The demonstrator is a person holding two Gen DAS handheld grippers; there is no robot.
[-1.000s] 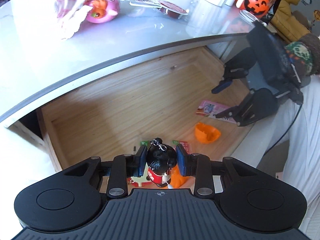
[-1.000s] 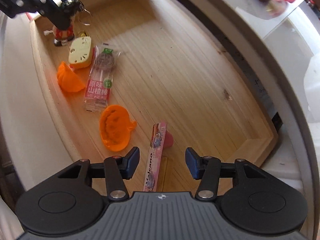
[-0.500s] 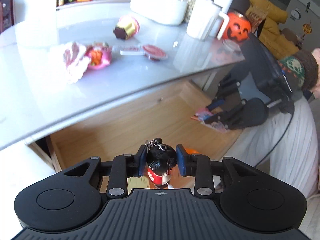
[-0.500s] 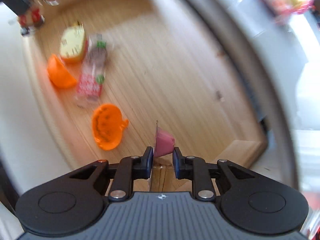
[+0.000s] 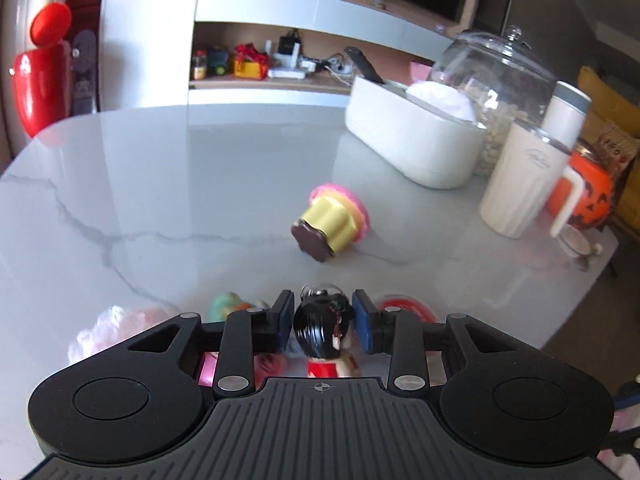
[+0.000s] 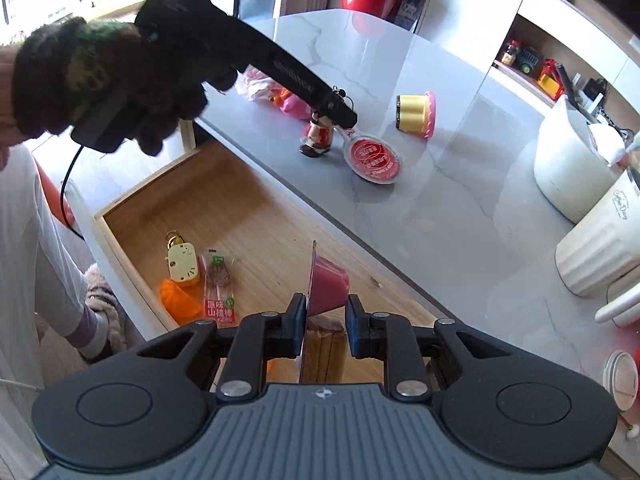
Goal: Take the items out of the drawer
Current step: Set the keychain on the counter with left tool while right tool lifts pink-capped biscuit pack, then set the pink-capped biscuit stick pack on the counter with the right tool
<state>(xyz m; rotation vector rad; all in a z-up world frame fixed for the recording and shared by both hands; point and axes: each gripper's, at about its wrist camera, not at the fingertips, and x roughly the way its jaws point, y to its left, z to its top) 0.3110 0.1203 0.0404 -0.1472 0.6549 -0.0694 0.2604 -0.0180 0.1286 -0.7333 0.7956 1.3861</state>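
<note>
In the left wrist view my left gripper [image 5: 323,322] is shut on a small black-haired doll [image 5: 324,332] in a red dress, held over the grey marble tabletop [image 5: 160,208]. The right wrist view shows that left gripper [image 6: 342,114] with the doll [image 6: 318,136] just above the table, near a red-lidded jelly cup [image 6: 374,160]. My right gripper [image 6: 326,320] is shut on a pink jelly cup [image 6: 328,284], held above the open wooden drawer [image 6: 240,216]. In the drawer lie a yellow toy [image 6: 183,262], an orange cup [image 6: 180,300] and a snack packet [image 6: 219,292].
On the table lie a yellow-and-pink cupcake toy [image 5: 332,220] and a pink cloth [image 5: 116,328]. Along the right side stand a white box [image 5: 412,148], a glass jar [image 5: 496,92], a white mug [image 5: 520,184] and an orange pumpkin bucket [image 5: 588,192]. A gloved hand [image 6: 100,76] holds the left gripper.
The left gripper rose out of the drawer with the doll and now hangs over the tabletop. The right gripper shut on the pink jelly cup and lifted it from the drawer floor.
</note>
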